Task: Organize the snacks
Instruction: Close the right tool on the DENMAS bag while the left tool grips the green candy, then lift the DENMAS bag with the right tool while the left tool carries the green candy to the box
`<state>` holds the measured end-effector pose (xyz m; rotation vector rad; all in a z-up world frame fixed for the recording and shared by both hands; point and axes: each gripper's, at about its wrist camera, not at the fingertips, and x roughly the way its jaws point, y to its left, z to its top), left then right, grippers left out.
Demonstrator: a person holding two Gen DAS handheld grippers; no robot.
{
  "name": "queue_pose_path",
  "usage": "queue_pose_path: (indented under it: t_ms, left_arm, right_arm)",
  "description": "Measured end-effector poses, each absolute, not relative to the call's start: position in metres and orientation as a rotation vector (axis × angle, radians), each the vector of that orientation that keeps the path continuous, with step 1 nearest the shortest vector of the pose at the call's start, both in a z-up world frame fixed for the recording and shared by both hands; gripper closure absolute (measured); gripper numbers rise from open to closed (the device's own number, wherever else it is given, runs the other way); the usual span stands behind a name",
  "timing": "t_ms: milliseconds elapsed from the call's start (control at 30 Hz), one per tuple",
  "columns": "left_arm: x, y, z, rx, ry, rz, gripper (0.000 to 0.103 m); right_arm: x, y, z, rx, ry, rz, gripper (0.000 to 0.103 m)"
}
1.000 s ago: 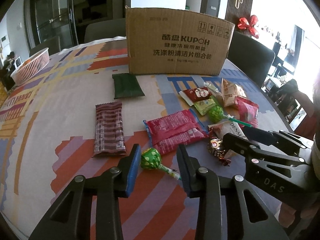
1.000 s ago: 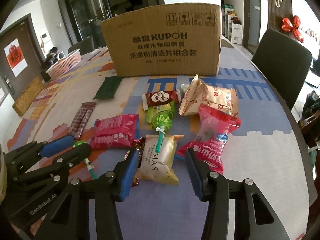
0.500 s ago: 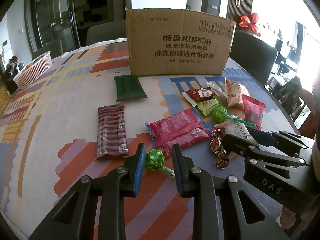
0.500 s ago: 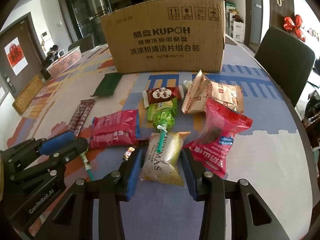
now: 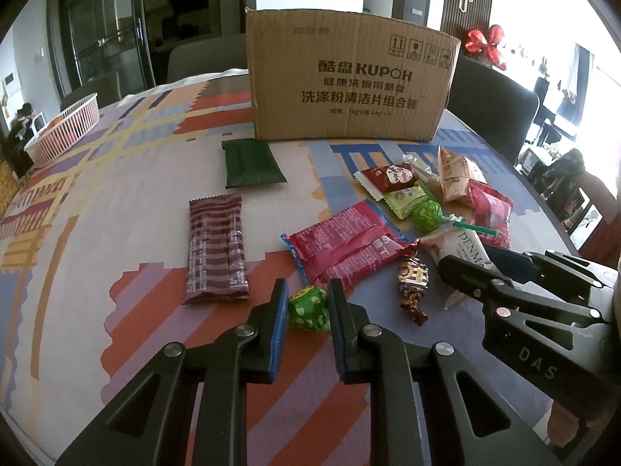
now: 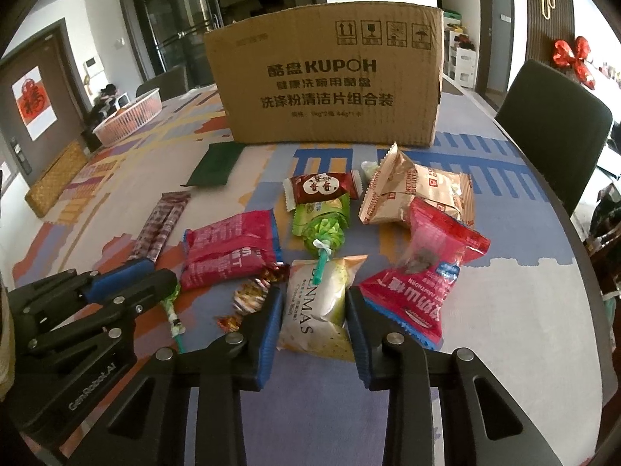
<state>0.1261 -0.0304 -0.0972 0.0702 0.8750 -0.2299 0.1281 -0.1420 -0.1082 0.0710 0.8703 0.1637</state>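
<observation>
My left gripper [image 5: 308, 305] is shut on the green-wrapped head of a lollipop [image 5: 308, 308] lying on the patterned tablecloth; its stick [image 6: 174, 320] shows in the right wrist view. My right gripper [image 6: 313, 310] is still closing, and its blue pads touch both sides of a white DENMAS packet [image 6: 314, 306] that lies flat on the table. A brown cardboard box [image 6: 330, 77] stands upright behind the pile of snacks. Each gripper shows at the edge of the other's view, the two close side by side.
Loose snacks lie around: a pink packet [image 5: 345, 248], a maroon striped bar [image 5: 215, 248], a dark green packet [image 5: 252, 163], a foil candy [image 5: 413, 279], a second lollipop [image 6: 324, 233], a red packet [image 6: 423, 272], a tan packet [image 6: 419, 190]. A pink basket [image 5: 66, 128] stands far left and a dark chair [image 6: 551, 116] at the right.
Both pairs of jaws have narrowed: the left came together onto the lollipop head, and the right drew in against the white packet. Neither hand has moved across the table.
</observation>
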Motion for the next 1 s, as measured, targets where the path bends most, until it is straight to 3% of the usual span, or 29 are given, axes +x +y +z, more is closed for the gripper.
queue_pose_path:
  t_ms: [1000]
  left_arm:
    - [0.111,-0.032,-0.015,0.053,0.651,-0.253,0.082]
  right_arm:
    - [0.097,-0.147,-0.041,0.066,0.664,0.178,0.069]
